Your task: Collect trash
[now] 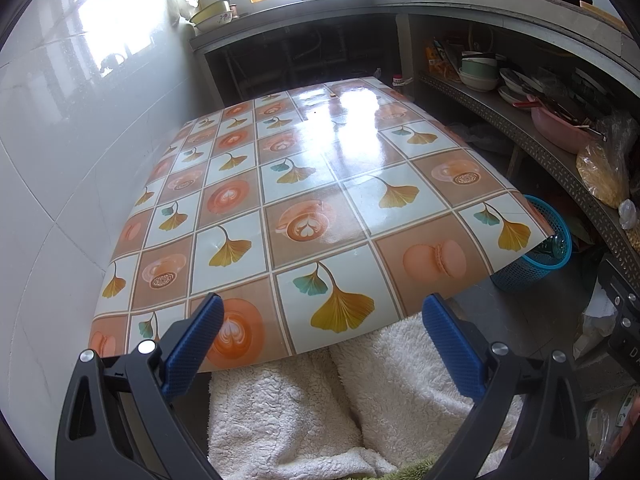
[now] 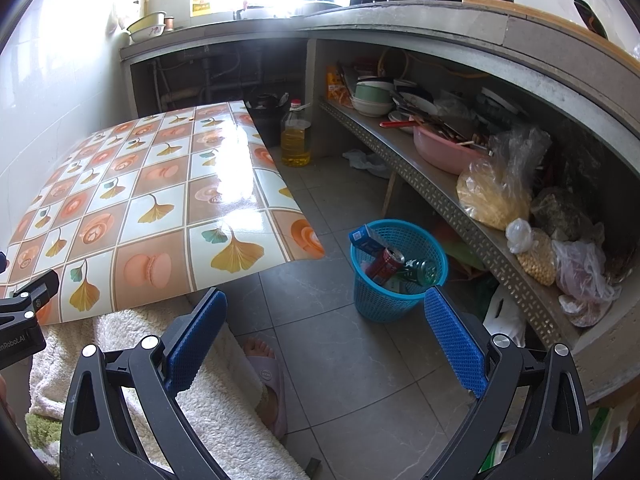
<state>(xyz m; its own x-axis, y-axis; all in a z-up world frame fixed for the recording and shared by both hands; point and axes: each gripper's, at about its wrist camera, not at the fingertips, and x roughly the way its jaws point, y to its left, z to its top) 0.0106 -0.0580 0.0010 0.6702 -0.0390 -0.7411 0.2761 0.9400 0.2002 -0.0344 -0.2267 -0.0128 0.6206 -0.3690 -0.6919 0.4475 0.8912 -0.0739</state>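
Your left gripper and right gripper both spread, empty. Blue basket right of table holds red can, green can, blue carton.

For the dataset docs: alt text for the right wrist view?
Open right gripper hangs empty above a grey tiled floor, facing a blue basket holding a red can, a green can and a blue carton. A patterned table lies left.
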